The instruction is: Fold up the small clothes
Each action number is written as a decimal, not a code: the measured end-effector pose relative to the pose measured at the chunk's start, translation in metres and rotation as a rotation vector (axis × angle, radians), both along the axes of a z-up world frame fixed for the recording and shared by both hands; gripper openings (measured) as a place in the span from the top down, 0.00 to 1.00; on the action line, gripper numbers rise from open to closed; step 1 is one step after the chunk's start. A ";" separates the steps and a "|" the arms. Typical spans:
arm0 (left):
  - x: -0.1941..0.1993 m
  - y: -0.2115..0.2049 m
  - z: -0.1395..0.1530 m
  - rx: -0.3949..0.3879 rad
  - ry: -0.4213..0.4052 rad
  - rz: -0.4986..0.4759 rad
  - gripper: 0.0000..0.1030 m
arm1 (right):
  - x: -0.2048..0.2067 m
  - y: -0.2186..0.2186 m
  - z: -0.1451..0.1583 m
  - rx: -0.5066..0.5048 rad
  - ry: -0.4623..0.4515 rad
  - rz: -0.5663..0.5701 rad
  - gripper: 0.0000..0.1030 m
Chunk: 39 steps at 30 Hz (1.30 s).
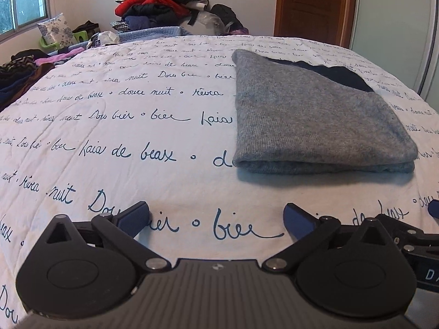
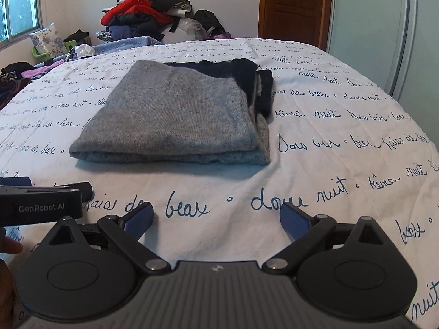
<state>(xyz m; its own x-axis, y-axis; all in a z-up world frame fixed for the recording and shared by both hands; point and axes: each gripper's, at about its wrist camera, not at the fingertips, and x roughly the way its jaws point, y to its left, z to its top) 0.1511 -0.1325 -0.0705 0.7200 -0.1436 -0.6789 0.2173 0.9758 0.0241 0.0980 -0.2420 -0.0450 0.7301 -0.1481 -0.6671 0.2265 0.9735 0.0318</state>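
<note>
1. Left wrist view: the left gripper (image 1: 216,219) fills the bottom of the frame with its jaws spread wide and nothing between them, only the printed bedspread (image 1: 123,126) showing in the gap.
2. The folded grey sweater (image 1: 315,120) lies flat on the bedspread in the centre right of that frame, well apart from the blue fingertips (image 1: 134,219); a dark garment (image 1: 337,76) shows at its far edge, partly under it.
3. At the lower right edge of the same frame part of the other tool shows, too little to read its state there.
4. Right wrist view: the right gripper (image 2: 216,218) sits at the bottom of the frame, jaws also wide apart and empty, over the script-printed cover.
5. Here the sweater (image 2: 175,120) is left of centre in the middle of the frame, its folded edge facing the camera, with the dark garment (image 2: 255,82) at its upper right corner.
6. A pile of clothes (image 2: 142,11) stands against the wall in the upper left, a wooden door (image 2: 293,8) in the upper right.
7. Part of a hand (image 2: 8,246) shows at the lower left edge.
</note>
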 end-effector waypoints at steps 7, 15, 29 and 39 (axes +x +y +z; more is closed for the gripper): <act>-0.004 -0.002 -0.003 0.010 -0.030 0.001 0.00 | -0.002 -0.002 -0.006 0.009 -0.003 -0.002 0.00; -0.008 -0.003 -0.006 0.011 -0.046 0.007 0.00 | -0.004 0.002 -0.010 -0.015 -0.016 0.001 0.00; -0.007 -0.003 -0.007 0.014 -0.056 0.008 0.00 | -0.007 0.002 -0.010 -0.014 -0.031 -0.005 0.00; -0.012 -0.003 -0.008 0.017 -0.070 0.016 0.00 | -0.004 0.002 -0.003 -0.073 -0.052 -0.024 0.00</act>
<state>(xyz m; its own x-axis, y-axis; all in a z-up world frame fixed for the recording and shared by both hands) 0.1394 -0.1353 -0.0785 0.7681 -0.1207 -0.6288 0.1992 0.9784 0.0555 0.0940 -0.2403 -0.0478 0.7589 -0.2127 -0.6156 0.2495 0.9680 -0.0269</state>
